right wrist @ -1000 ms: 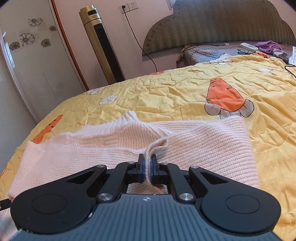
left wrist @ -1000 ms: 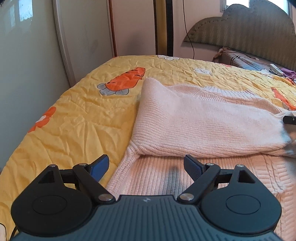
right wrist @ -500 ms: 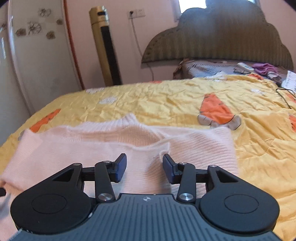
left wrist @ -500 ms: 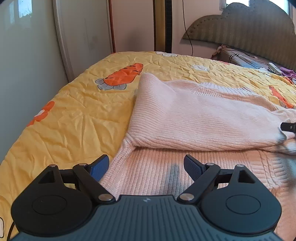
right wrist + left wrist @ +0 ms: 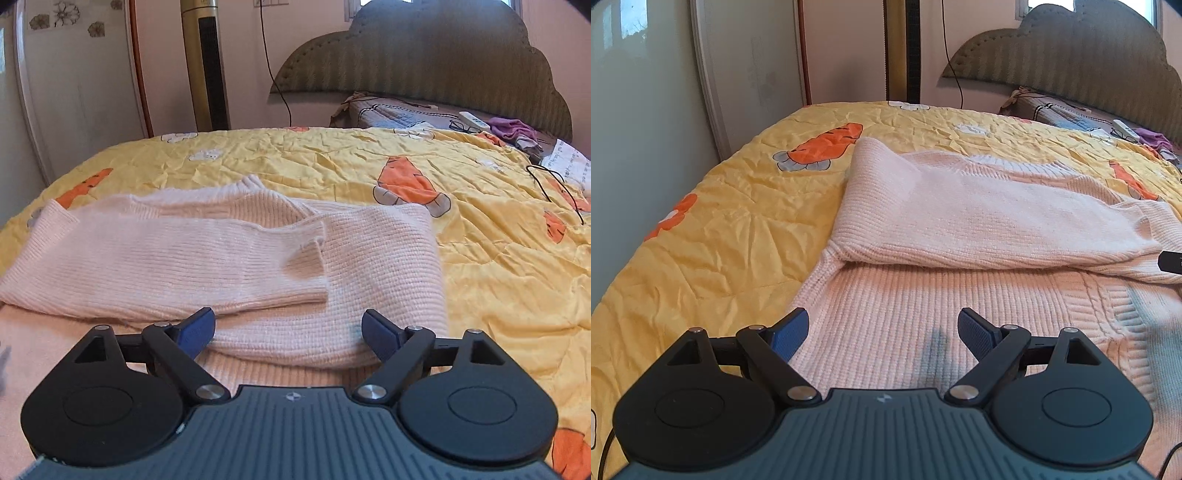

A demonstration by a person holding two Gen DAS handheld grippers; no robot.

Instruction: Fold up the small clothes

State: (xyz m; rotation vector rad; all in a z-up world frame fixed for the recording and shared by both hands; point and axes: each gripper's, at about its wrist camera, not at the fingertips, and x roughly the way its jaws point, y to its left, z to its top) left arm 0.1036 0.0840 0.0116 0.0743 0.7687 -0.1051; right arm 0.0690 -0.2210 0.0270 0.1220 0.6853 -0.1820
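A pale pink knit sweater lies flat on the yellow carrot-print bedspread. Both sleeves are folded in across its body; the left sleeve lies over the right sleeve. My left gripper is open and empty, low over the sweater's lower left part. My right gripper is open and empty, just in front of the folded sleeves, over the sweater's right part. A dark tip of the right gripper shows at the right edge of the left wrist view.
A padded headboard and a grey pillow stand at the far end. A remote, glasses and purple cloth lie there. A black cable crosses the bedspread at right. A tower fan and a white wardrobe stand beside the bed.
My right gripper opened and let go of the sleeve cuff, which now lies flat on the sweater, then drew back. My left gripper stayed open and drew back a little.
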